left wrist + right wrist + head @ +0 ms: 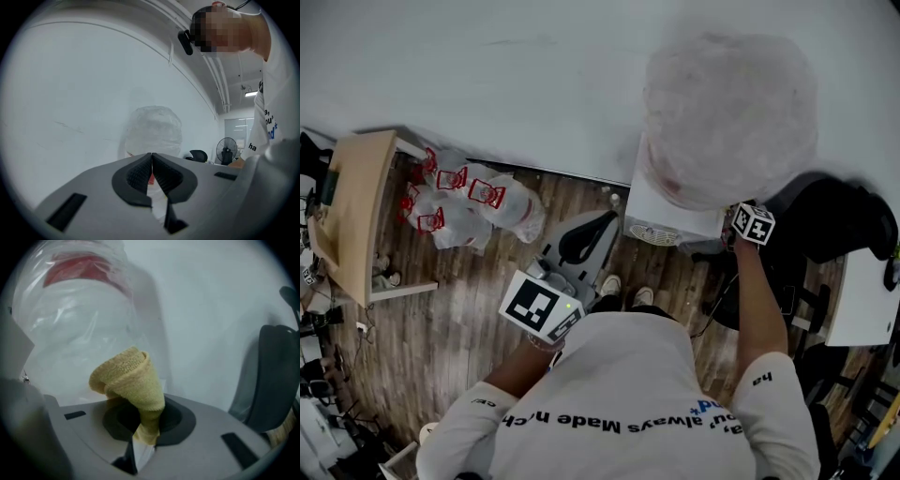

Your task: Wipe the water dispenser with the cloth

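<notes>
The white water dispenser (670, 208) stands against the wall with a plastic-wrapped bottle (727, 117) on top. In the right gripper view the bottle (79, 319) fills the upper left, its red label showing through the wrap. My right gripper (146, 420) is shut on a folded yellow cloth (129, 376), held up close beside the bottle; in the head view its marker cube (753, 223) sits at the dispenser's right side. My left gripper (152, 169) is shut and empty, pointing toward the wrapped bottle (154, 129) from a distance. Its marker cube (541, 307) is low, in front of my body.
Several empty red-capped bottles in clear bags (473, 202) lie on the wooden floor at left, next to a wooden table (352, 211). A black office chair (839, 220) stands right of the dispenser. A standing fan (226, 150) is farther back.
</notes>
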A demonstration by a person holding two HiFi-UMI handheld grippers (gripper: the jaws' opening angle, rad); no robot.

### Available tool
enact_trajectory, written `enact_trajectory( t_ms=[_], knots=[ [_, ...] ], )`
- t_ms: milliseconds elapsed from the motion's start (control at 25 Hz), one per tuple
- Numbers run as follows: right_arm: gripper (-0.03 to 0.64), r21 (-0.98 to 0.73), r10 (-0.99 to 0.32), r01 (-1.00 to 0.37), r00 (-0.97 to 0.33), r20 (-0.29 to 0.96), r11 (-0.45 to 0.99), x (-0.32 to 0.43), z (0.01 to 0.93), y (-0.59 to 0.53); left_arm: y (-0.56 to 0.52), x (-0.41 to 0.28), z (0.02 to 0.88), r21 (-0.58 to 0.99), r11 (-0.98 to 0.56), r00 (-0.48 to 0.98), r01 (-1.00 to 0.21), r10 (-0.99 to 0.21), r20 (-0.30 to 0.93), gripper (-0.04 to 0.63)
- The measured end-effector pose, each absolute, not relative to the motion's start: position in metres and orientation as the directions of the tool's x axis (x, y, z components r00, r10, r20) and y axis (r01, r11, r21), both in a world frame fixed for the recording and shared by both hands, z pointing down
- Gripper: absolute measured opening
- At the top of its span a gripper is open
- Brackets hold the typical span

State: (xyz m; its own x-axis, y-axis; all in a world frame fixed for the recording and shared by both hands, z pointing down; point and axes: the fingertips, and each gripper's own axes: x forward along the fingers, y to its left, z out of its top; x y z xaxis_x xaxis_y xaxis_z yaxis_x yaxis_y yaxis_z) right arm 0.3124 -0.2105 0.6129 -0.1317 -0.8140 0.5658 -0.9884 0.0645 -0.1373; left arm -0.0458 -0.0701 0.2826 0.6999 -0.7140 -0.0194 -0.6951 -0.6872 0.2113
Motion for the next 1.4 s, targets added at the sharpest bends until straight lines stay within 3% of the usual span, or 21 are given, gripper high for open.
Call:
enact_trajectory(
  t_ms=[280, 720, 1400],
  knots=[
    [0.063, -0.215, -0.767, -0.974, -0.195, 0.611, 0.076, 0.308, 0.64, -0.221, -0.077, -0.045, 0.283, 0.205, -0.672, 0.684, -0.712, -0.729, -0.011, 0.02],
    [0.061, -0.178, -0.717, -0.977, -0.207, 0.665, 0.116, 0.307, 0.658, -0.212, -0.081, -0.037, 0.281, 0.207, -0.674, 0.687, -0.709, -0.726, -0.012, 0.02],
    [0.06, -0.123, -0.739, -0.973, -0.228, 0.634, 0.194, 0.298, 0.656, -0.184, -0.069, -0.034, 0.281, 0.209, -0.684, 0.696, -0.699, -0.718, -0.02, 0.02]
  ],
)
